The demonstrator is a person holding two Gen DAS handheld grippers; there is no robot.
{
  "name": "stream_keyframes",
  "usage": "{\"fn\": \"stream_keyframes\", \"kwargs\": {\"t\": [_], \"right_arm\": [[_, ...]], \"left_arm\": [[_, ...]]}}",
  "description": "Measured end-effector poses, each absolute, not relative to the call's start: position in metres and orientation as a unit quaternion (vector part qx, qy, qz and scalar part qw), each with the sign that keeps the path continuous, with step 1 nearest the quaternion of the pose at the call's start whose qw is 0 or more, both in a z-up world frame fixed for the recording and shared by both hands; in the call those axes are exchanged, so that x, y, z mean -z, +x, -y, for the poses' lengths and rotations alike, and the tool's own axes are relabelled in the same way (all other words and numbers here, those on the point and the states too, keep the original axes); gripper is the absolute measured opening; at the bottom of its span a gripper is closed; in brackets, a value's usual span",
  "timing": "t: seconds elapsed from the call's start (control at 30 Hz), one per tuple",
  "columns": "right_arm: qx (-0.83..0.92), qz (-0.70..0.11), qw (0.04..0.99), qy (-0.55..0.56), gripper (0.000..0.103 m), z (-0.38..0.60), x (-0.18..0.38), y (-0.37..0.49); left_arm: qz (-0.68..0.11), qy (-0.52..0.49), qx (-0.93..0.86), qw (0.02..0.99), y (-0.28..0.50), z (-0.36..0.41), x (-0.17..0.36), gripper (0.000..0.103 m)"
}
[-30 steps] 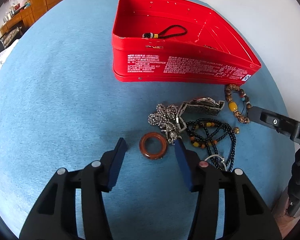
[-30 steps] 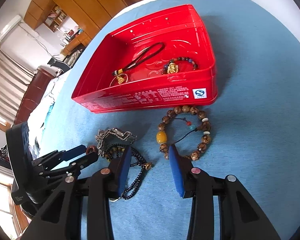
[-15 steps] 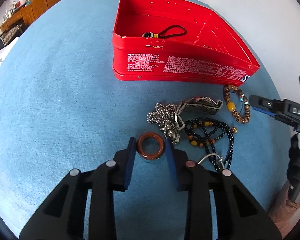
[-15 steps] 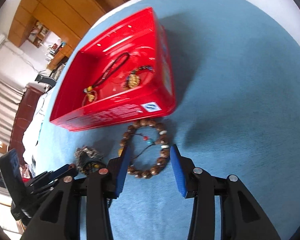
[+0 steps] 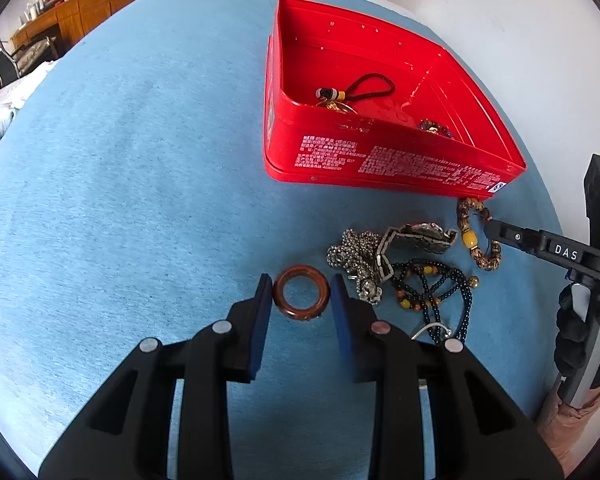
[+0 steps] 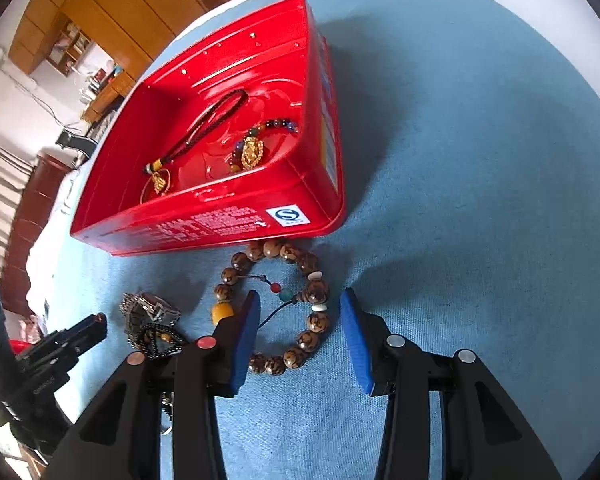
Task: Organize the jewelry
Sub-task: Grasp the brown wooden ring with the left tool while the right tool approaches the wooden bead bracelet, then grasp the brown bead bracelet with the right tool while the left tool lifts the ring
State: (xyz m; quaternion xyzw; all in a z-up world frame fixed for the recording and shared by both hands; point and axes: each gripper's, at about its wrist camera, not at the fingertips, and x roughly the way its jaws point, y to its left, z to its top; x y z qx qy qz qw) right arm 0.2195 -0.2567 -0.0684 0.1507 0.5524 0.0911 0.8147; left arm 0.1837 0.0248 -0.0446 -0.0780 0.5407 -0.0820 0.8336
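A red tin box [image 5: 380, 160] stands on the blue cloth; it also shows in the right wrist view [image 6: 204, 220]. It holds a black cord charm [image 5: 352, 90] and a gold-charm bead bracelet [image 6: 252, 152]. My left gripper [image 5: 300, 292] has its blue pads on both sides of a brown ring [image 5: 301, 292], touching or nearly touching it. My right gripper [image 6: 298, 312] is open, straddling the right side of a brown wooden bead bracelet [image 6: 308, 292] that lies on the cloth in front of the box.
A silver chain [image 5: 352, 252], a metal watch [image 5: 420, 236] and a dark bead necklace [image 5: 440, 292] lie tangled right of the ring. The right gripper's body [image 5: 560, 252] reaches in from the right. Wooden cabinets stand behind.
My left gripper has narrowed around the brown ring. My right gripper has moved forward and right from the dark necklace until it straddles the wooden bead bracelet.
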Motion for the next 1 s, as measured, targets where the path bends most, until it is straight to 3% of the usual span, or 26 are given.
{"fn": "stream_keyframes", "kwargs": {"t": [0.13,0.33,0.53,0.6,1.0], "right_arm": [[-0.085,-0.553,0.816,0.143,0.038,0.254,0.069,0.222],[-0.069,-0.546,0.829,0.106,0.024,0.247,0.072,0.224],[-0.064,-0.541,0.832,0.100,0.020,0.244,0.071,0.218],[-0.077,-0.542,0.828,0.121,0.012,0.248,0.070,0.213],[-0.174,-0.541,0.799,0.196,0.012,0.249,0.042,0.171]], "left_arm": [[-0.545,-0.078,0.083,0.830,0.183,-0.021,0.046,0.029],[-0.543,-0.080,0.075,0.832,0.186,-0.024,0.046,0.029],[-0.546,-0.091,0.058,0.831,0.191,-0.030,0.048,0.029],[-0.544,-0.092,0.057,0.832,0.190,-0.032,0.046,0.029],[-0.526,-0.099,0.075,0.841,0.170,-0.043,0.027,0.029]]}}
